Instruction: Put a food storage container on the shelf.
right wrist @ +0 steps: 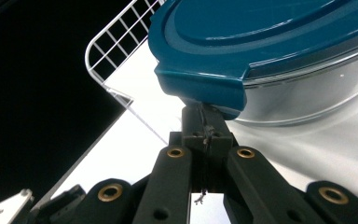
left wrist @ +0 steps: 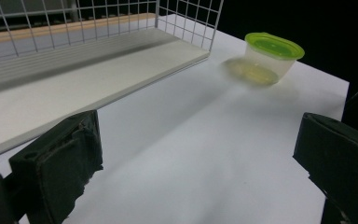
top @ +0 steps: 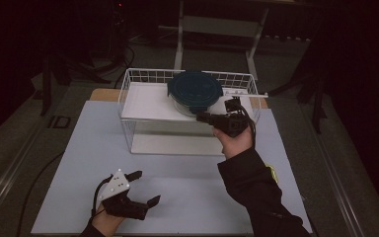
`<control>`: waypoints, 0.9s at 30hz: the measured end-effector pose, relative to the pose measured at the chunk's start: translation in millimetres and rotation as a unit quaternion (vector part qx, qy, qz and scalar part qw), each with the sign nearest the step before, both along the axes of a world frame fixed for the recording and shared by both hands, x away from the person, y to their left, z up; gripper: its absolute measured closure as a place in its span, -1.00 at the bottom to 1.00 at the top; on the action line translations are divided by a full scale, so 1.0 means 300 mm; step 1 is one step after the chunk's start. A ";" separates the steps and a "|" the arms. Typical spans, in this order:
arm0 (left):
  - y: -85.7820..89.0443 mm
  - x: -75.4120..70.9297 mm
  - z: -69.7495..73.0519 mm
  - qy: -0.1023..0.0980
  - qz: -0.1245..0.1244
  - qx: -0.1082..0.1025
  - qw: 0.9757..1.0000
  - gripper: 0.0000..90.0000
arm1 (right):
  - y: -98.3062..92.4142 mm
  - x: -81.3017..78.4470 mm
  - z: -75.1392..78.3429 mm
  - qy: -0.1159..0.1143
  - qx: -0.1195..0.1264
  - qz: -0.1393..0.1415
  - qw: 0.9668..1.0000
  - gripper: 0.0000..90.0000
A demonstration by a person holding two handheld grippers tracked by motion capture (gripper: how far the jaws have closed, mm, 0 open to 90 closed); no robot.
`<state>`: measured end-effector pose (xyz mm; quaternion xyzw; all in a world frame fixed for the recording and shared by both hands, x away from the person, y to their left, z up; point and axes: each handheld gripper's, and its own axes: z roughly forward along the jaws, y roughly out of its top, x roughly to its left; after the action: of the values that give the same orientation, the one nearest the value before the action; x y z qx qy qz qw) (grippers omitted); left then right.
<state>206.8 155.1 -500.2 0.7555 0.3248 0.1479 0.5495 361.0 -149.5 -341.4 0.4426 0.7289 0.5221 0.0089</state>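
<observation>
A round glass container with a dark teal lid [top: 195, 91] stands on the white upper shelf [top: 145, 102] of a wire basket [top: 128, 84]. My right gripper [top: 203, 117] is shut, its jaws pressed together, and the tips sit right under the lid's front tab [right wrist: 200, 86]; whether they touch it I cannot tell. In the right gripper view the closed jaws [right wrist: 205, 119] point up at the glass wall [right wrist: 307, 93]. My left gripper [top: 147, 187] hangs open low over the front left of the table, nothing between its pads [left wrist: 70, 154].
A small clear tub with a green lid [left wrist: 272, 56] stands on the light blue table [top: 187, 187] to the right, half hidden behind the right sleeve [top: 272, 173] in the high view. The basket's lower board [top: 177, 144] lies under the shelf. Dark floor surrounds the table.
</observation>
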 end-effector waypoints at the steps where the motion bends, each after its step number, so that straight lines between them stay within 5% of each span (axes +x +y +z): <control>1: 0.000 0.000 0.000 0.000 0.000 0.000 1.000 -0.99 | 0.000 0.000 0.000 0.000 0.000 0.000 1.000 0.99; 8: -0.007 0.001 -0.014 0.001 -0.008 -0.001 1.000 -0.99 | 0.010 0.032 -0.001 0.003 0.000 0.001 1.000 0.99; 20: -0.006 -0.010 0.016 0.011 -0.034 0.008 0.999 -0.99 | 0.015 -0.027 0.008 -0.020 -0.017 0.011 1.000 0.76; 21: 0.004 -0.020 0.028 0.002 -0.037 0.023 0.999 -0.99 | 0.008 -0.053 0.008 -0.030 -0.023 0.014 0.999 0.62; 27: 0.051 -0.034 0.027 0.002 -0.033 0.016 0.999 -0.99 | -0.021 -0.117 -0.005 -0.059 -0.035 0.026 0.997 0.07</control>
<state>196.5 170.3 -492.0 0.7746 0.2984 0.1335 0.5414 326.0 -155.8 -343.0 0.3913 0.7561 0.5219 0.0540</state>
